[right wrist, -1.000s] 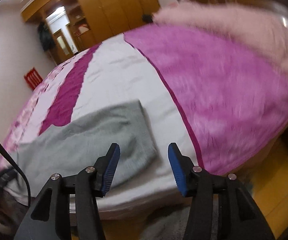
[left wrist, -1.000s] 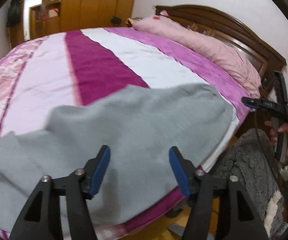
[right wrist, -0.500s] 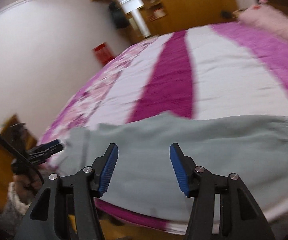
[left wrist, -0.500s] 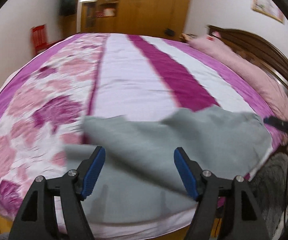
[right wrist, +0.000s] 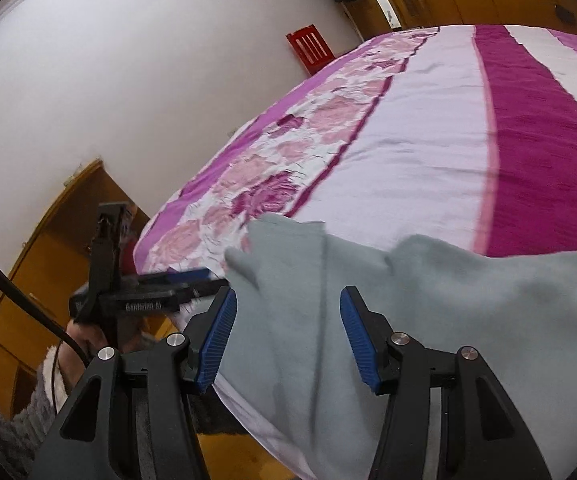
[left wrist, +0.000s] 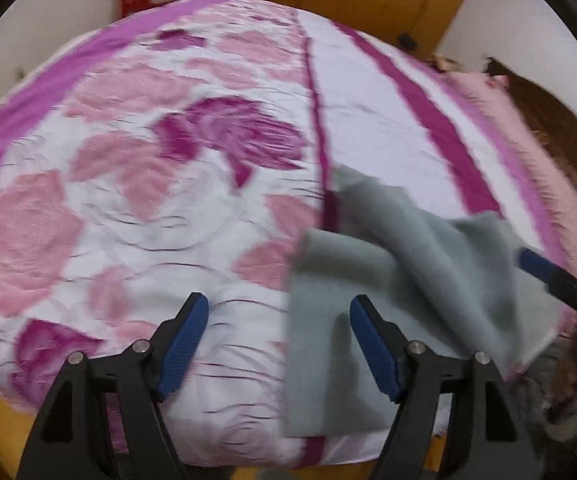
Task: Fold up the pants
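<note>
Both views had swung toward the leg ends of the grey pants (left wrist: pixel 416 264) on the bed (left wrist: pixel 128 200); left tongs (left wrist: pixel 278 344) and right tongs (right wrist: pixel 286 338) stood apart, empty, probably lining up grips.

Left gripper (left wrist: pixel 276 344): jaws apart, nothing between the pads, angled down. Right gripper (right wrist: pixel 286 340): jaws apart, empty, angled down.

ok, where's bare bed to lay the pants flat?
Free: the rose-print panel left of the pants, and the white and magenta stripes beyond them. Crowded: the near edge, where the pants bunch between the left gripper and right gripper.
</note>
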The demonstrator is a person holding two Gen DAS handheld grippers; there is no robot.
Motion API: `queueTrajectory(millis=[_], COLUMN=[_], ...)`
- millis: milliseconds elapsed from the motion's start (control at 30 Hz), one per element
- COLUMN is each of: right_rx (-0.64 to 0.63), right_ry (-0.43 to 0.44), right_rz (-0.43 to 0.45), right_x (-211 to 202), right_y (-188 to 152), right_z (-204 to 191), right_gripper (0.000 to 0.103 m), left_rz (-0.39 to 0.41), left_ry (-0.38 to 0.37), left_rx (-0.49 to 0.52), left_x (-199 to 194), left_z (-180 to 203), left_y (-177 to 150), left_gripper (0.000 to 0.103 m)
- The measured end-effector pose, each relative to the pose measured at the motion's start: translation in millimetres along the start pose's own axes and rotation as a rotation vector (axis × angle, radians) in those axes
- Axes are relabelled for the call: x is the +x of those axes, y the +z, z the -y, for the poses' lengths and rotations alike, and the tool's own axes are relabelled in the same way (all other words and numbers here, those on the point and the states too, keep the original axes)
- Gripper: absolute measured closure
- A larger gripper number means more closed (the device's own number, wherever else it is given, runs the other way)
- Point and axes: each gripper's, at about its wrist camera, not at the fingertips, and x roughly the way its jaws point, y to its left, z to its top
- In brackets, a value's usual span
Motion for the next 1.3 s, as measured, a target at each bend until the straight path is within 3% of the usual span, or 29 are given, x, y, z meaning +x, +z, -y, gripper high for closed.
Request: queueTrajectory(millis=[133,200,267,300,333,400,500,567,633,667,767,800,900,1000,1067,1133,1233,1300], right_rx=[0.047,0.051,0.046,0.045,0.043,0.047,0.059,0.067,0.077,0.078,0.072,0.067,0.051,0.023,-0.052,-0.095,-0.016,0.084], right_ry=[0.062,0.069,0.054,0.046,0.038,0.031,0.035,0.045,0.057,0.057,0.056,0.055,0.054,0.063,0.014,-0.039,-0.063,-0.023], right_rz=[0.017,0.012,0.0,-0.006,-0.011,-0.015,-0.004,0.006,0.009,0.009,-0.003,-0.007,-0.02,-0.027,-0.017,-0.012,-0.118,-0.173], right_x=[8,9,9,9,9,6,3,2,5,5,11,13,18,25,31,40,73,92], right_y=[-10,-15,-22,-23,-26,-29,-30,-28,-27,-26,-28,-28,-25,-19,-11,-3,13,19], right_z=[-1,-2,-2,-1,0,3,7,9,10,9,6,5,0,-8,-18,-20,-3,14], right_gripper=[0.048,0.048,0.048,0.048,0.048,0.048,0.048,0.048,0.048,0.048,0.048,0.048,0.048,0.048,0.048,0.048,0.048,0.048], left_rz=[-0.008,-0.033,-0.04,-0.033,-0.029,0.005,0.124,0.179,0.173,0.151,0.053,0.027,0.049,0.029,0.016,0.016,-0.026,-0.092], left_ry=[0.066,0.032,0.009,-0.001,-0.014,-0.072,-0.12,-0.125,-0.098,-0.037,0.279,0.316,0.191,0.016,-0.073,-0.105,-0.134,-0.128], left_rx=[0.061,0.072,0.079,0.078,0.073,0.064,0.046,0.027,-0.003,-0.009,0.007,-0.02,-0.087,-0.153,-0.188,-0.176,-0.136,-0.113], left_x=[11,20,23,22,21,12,-19,-34,-35,-29,-6,0,-7,-11,-15,-23,-24,-14], left_z=[9,13,18,20,21,20,18,13,6,1,-10,-17,-28,-33,-35,-32,-24,-20], left_y=[11,20,25,27,27,25,15,6,-1,-3,-8,-10,-7,-7,-10,-15,-21,-26], left_gripper=[0.027,0.027,0.048,0.084,0.099,0.098,0.098,0.098,0.099,0.099,0.098,0.098,0.095,0.074,0.066,0.054,0.035,0.034])
